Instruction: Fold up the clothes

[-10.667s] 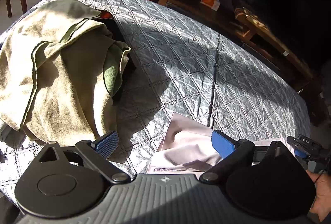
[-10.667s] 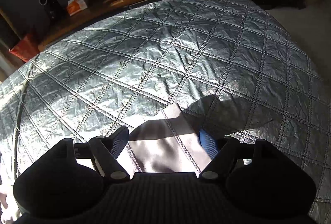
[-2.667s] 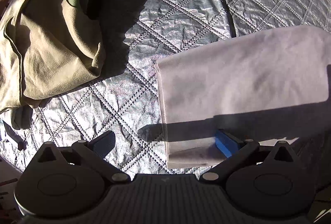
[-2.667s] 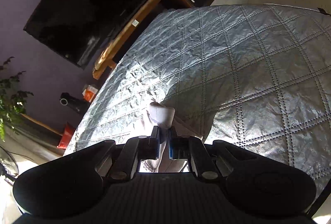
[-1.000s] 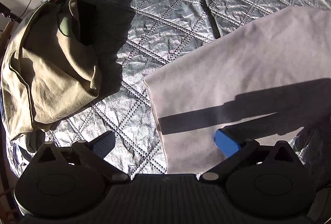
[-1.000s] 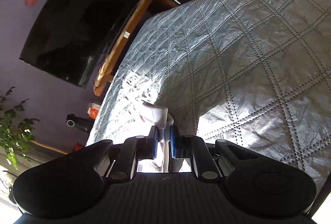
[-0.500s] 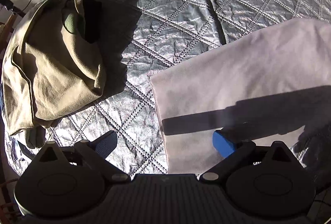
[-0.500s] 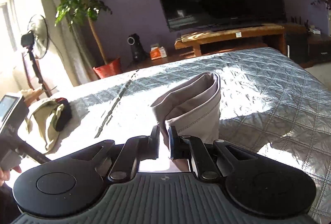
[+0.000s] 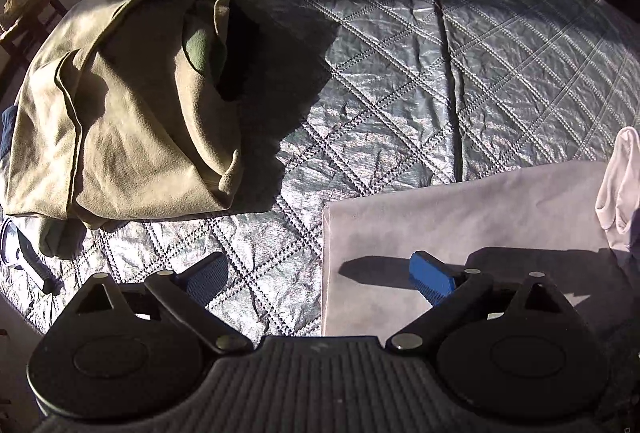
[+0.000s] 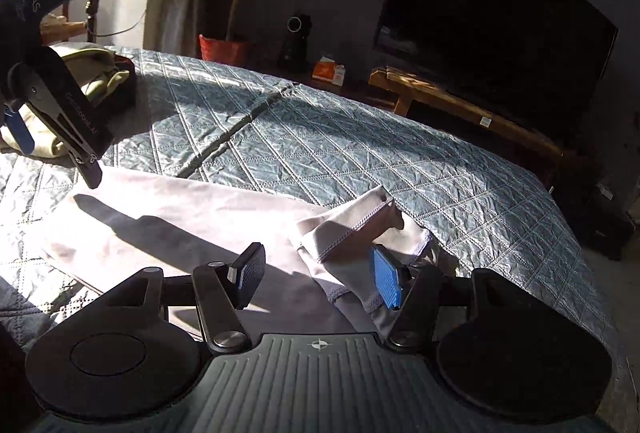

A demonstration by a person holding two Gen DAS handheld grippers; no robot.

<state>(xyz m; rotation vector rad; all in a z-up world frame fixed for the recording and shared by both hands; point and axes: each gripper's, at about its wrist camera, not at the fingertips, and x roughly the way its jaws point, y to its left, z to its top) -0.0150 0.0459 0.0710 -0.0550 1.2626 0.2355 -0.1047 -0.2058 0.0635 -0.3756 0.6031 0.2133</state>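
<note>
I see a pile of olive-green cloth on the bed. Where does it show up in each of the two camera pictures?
Left wrist view: the olive-green pile fills the upper left, lying on the quilted bedspread.
Right wrist view: the same pile is small at the far left edge, partly hidden behind the left gripper.
Shared landmark: the dark seam line across the bedspread, right of the pile in both.

Left tongs: black linkage arms, silver pivot screws, blue ribbed pads, two round black discs, grey ribbed housing between. Right tongs: same build, crosshair mark on housing. Left unit's far side carries white "DAS" lettering.
</note>
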